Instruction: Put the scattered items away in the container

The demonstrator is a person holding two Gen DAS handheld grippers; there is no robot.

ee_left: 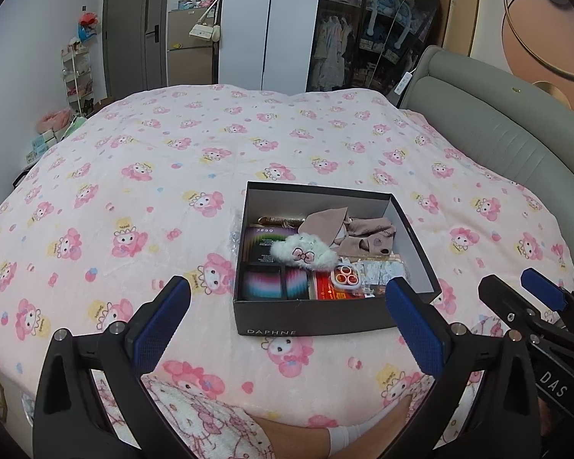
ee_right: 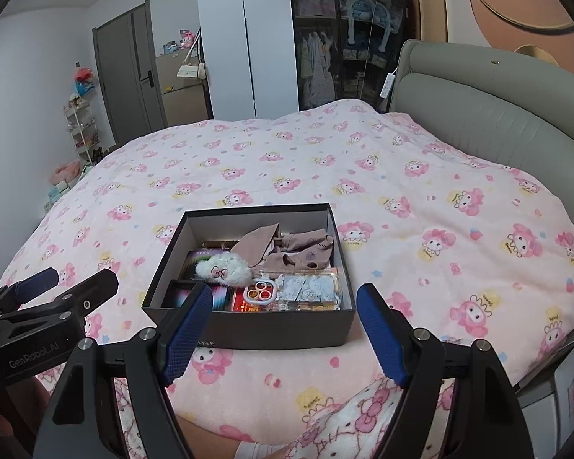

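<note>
A dark open box (ee_left: 313,323) marked DAPHNE sits on the pink patterned bed, and shows in the right wrist view (ee_right: 279,331) too. Inside lie a white fluffy hair clip (ee_left: 304,254), beige socks (ee_left: 367,235), a clear phone case with red rings (ee_left: 357,277), dark colourful cards (ee_left: 264,283) and a comb at the back. My left gripper (ee_left: 287,325) is open and empty, held just in front of the box. My right gripper (ee_right: 287,329) is open and empty, also just in front of the box. Each gripper appears in the other's view, the right one (ee_left: 516,294) and the left one (ee_right: 76,279).
A grey padded headboard (ee_left: 490,141) curves along the bed's right side. A crumpled clear wrapper (ee_left: 235,235) lies against the box's left wall. Wardrobes, a door and a white shelf rack (ee_left: 78,76) stand beyond the bed. My legs in pink pyjamas are below the grippers.
</note>
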